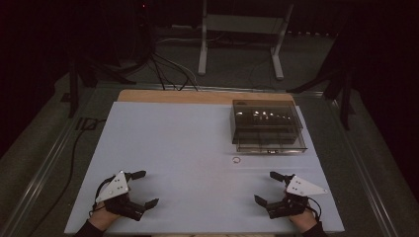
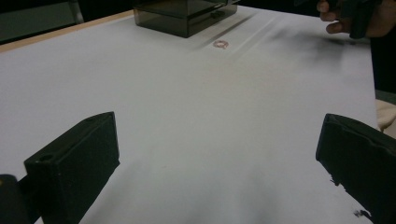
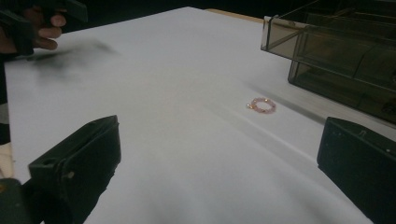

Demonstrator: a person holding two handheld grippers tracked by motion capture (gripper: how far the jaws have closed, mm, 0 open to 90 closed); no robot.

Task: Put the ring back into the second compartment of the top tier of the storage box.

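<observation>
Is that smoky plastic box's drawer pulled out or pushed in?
Pushed in: the drawer box shows its front nearly flush with the casing in the high view, with the bead ring on the table before it.

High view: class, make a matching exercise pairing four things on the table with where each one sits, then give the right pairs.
1. box
2. bracelet
3. left gripper
4. right gripper

A. near left corner, jaws open
B. far right of the white sheet
C. near right corner, jaws open
D. just in front of the box

Pairs: 1-B, 2-D, 3-A, 4-C
</observation>
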